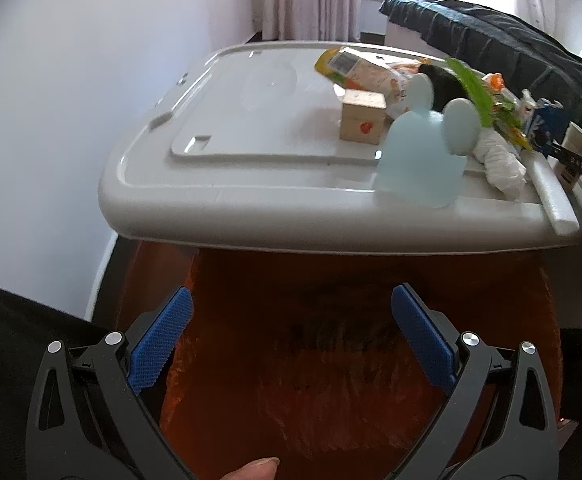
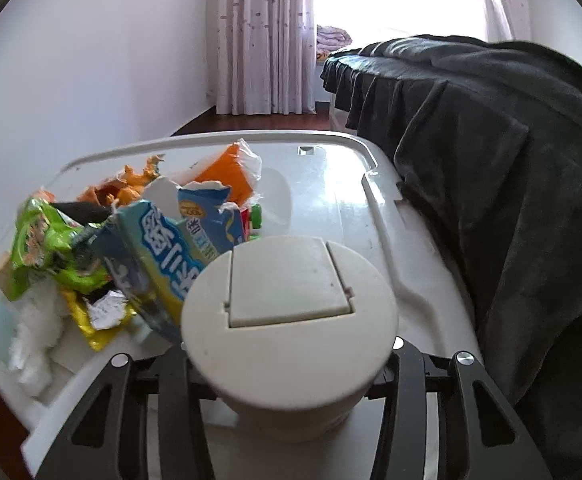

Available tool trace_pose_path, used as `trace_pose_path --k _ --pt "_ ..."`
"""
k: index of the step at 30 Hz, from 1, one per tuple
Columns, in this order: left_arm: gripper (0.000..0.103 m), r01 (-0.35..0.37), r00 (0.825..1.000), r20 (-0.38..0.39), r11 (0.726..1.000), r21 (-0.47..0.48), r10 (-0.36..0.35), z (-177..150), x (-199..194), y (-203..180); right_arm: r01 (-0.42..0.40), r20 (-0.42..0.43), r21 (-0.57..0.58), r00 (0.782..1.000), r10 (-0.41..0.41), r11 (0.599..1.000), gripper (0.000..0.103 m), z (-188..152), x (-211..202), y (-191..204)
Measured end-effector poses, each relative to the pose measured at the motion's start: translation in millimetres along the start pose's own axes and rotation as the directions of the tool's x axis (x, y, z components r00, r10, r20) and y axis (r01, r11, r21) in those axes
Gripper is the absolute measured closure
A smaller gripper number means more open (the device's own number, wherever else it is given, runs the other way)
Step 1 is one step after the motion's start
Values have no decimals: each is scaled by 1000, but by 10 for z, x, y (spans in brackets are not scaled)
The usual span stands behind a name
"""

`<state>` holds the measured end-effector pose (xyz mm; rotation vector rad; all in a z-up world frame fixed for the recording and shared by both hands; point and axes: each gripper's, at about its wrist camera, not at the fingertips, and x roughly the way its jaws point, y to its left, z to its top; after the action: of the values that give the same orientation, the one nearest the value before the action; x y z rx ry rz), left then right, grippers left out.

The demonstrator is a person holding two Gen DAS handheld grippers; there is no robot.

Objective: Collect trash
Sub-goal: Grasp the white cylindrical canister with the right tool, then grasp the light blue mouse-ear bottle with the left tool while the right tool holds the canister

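Observation:
Trash lies piled on a pale grey plastic top [image 2: 331,168]: a blue carton [image 2: 163,248], a green wrapper [image 2: 47,252], an orange packet [image 2: 227,172], a foil wrapper [image 2: 99,316] and white tissue [image 2: 31,352]. My right gripper [image 2: 291,364] has its jaws closed against both sides of a beige paper cup with a flip lid [image 2: 289,300]; the lid hides the pads. In the left wrist view that cup [image 1: 577,142] stands at the far right edge. My left gripper [image 1: 291,340] hangs open and empty over an orange bag [image 1: 331,360] below the top's front edge.
A wooden cube [image 1: 362,122], a light blue eared figure [image 1: 419,160] and a white foam stick [image 1: 553,196] also sit on the top. A bed under a dark blanket [image 2: 511,180] borders it on the right. A thumb [image 1: 259,468] shows at the bottom.

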<state>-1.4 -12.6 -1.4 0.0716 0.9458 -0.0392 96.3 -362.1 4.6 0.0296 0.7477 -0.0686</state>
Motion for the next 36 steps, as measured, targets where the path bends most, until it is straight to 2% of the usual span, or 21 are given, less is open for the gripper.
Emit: trace_pose_path --k 2,4,6,7,10,13,16,19,23,27,32,36 --pt "6 6 1000 17 1000 26 -6 -4 -51 -40 15 -4 11 1000 -15 1000 57 -1 -94 14" --pt "6 20 999 27 998 61 -22 -14 -107 -88 21 8 72 1000 -21 997 57 42 -379 -13" --pt "6 61 998 22 996 73 -62 -24 -147 -100 -4 31 120 1000 1 993 57 83 -677 -13" --pt "6 105 994 6 992 76 -106 -23 -167 -106 -28 51 136 998 22 990 57 90 -881 8" --pt "6 165 986 -11 982 92 -165 -8 -223 -149 -90 105 85 991 81 992 57 40 -1436 187" --pt "6 201 978 30 976 79 -204 36 -316 -206 -109 153 0 982 107 994 57 -134 -1738 432" --pt "6 207 974 75 976 65 -212 197 -368 -321 -121 176 -57 976 130 991 57 -260 -1780 645" --pt "6 181 975 118 982 62 -187 343 -304 -463 -133 184 -105 971 151 985 57 -268 -1726 818" --pt "6 158 974 157 986 60 -166 493 -151 -650 -136 171 -123 973 156 983 57 -269 -1645 864" --pt "6 166 962 215 986 22 -167 540 -104 -668 -132 159 -88 977 145 987 57 -260 -1576 803" --pt "10 179 942 297 983 -44 -158 515 -223 -516 -131 152 -48 979 137 990 57 -254 -1544 749" --pt "19 208 929 322 977 -45 -183 520 -278 -487 -133 153 -38 979 137 990 57 -238 -1534 737"
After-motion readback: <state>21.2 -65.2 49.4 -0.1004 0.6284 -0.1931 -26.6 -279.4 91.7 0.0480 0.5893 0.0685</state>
